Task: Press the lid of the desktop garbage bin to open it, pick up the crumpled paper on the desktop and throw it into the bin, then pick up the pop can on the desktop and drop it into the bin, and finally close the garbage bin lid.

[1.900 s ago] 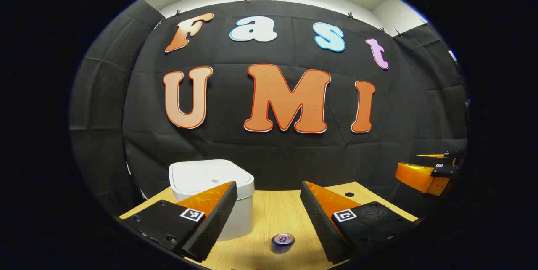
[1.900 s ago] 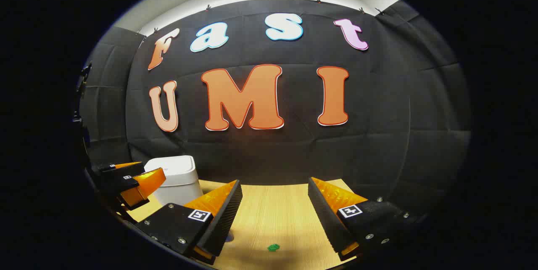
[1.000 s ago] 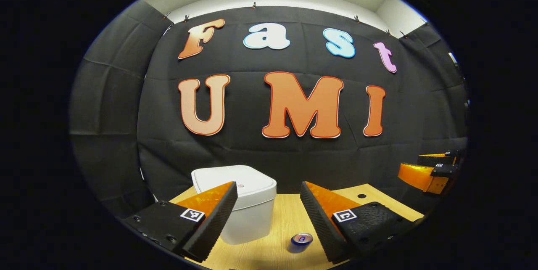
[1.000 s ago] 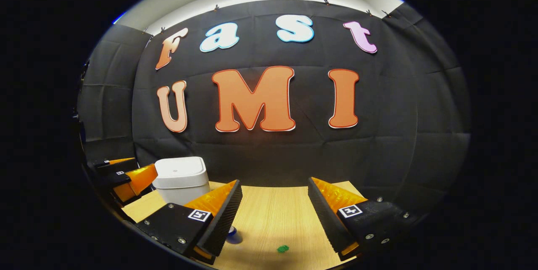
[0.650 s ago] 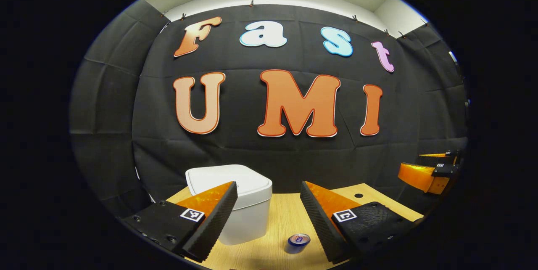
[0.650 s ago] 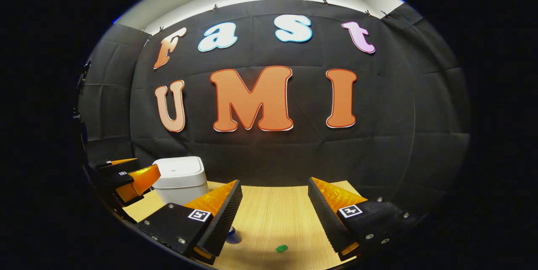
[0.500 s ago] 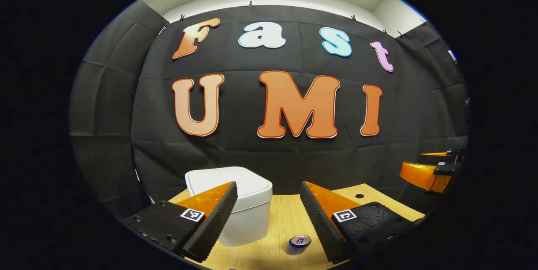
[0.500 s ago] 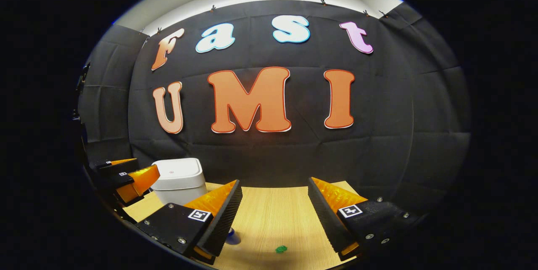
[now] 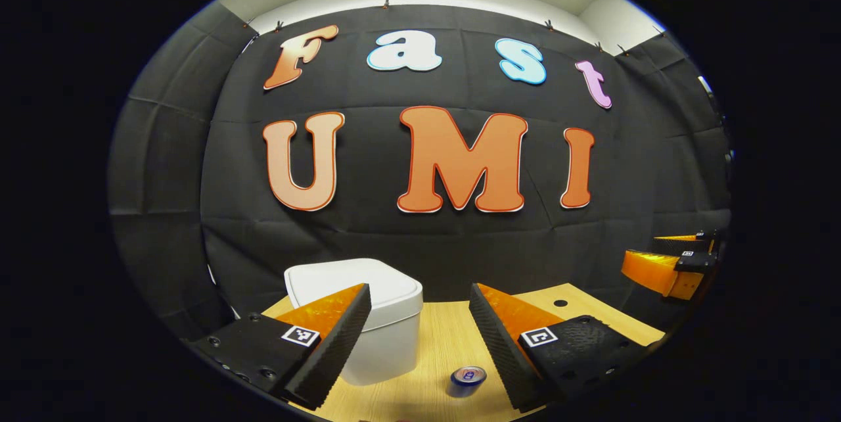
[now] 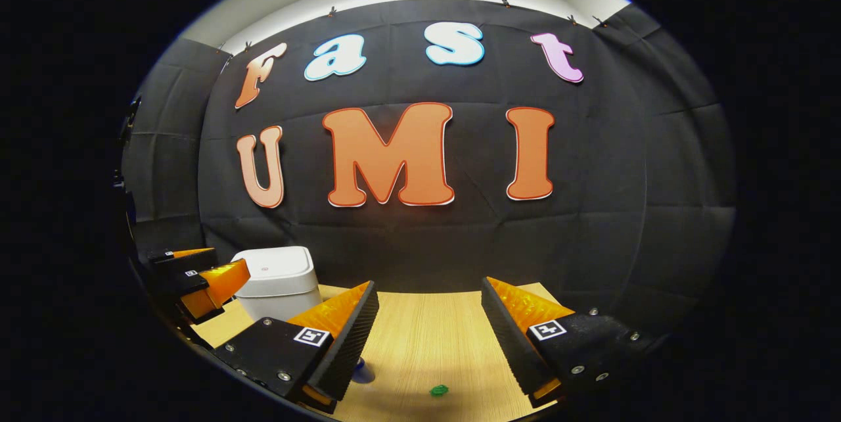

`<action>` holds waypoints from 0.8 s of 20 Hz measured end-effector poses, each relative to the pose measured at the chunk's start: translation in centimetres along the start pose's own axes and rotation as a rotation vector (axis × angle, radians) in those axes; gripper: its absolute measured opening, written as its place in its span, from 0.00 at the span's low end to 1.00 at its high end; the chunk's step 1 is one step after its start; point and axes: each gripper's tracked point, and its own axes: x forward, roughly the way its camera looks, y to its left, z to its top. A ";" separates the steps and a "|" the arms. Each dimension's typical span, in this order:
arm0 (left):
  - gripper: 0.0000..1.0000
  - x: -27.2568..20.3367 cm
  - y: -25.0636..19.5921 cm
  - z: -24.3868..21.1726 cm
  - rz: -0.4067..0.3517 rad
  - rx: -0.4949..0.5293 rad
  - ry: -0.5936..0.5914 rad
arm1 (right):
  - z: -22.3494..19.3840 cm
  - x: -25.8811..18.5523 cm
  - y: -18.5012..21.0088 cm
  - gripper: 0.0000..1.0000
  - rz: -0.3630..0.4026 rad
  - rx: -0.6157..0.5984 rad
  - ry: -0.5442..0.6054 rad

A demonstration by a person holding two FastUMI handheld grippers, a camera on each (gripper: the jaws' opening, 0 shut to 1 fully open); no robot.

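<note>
Wooden desktop [image 10: 420, 333] bearing all; white bin [image 9: 368, 323] far left, lid down, unpressed. Left gripper [image 9: 420, 330] wide open, empty, raised near bin, likely for pressing lid. Right gripper [image 10: 427, 333] wide open, empty, waiting. Pop can [image 9: 467, 380] upright beside bin. Small green crumpled paper [image 10: 438, 390] near front edge

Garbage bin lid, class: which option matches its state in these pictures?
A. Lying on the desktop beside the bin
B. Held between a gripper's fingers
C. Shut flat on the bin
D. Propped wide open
C: the lid sits closed and level on top of the white bin, with no gap showing in either view.
</note>
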 end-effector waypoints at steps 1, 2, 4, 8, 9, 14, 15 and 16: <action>0.95 0.1 0.1 0.1 0.000 0.001 -0.003 | 0.0 0.1 0.0 0.94 0.001 0.000 -0.001; 0.95 0.2 0.1 0.1 -0.001 0.000 -0.004 | 0.0 0.2 0.0 0.94 0.002 0.000 -0.001; 0.95 0.1 0.6 0.3 0.016 0.003 -0.008 | 0.1 0.4 0.0 0.94 0.004 0.001 0.001; 0.95 0.3 0.6 0.7 0.018 0.006 -0.024 | 0.0 0.6 0.0 0.94 0.010 -0.002 0.003; 0.94 0.4 0.7 0.7 0.020 0.006 -0.025 | 0.1 0.7 0.1 0.94 0.012 -0.003 0.003; 0.94 1.0 -0.8 -0.8 -0.052 -0.043 0.032 | 0.3 0.9 0.0 0.94 0.015 -0.003 -0.001; 0.88 1.2 -1.0 -0.9 -0.064 -0.052 0.040 | 0.3 1.0 -0.1 0.94 0.015 0.001 0.000; 0.82 1.5 -1.1 -1.2 -0.072 -0.049 0.048 | 0.3 1.0 -0.1 0.94 0.013 0.004 0.000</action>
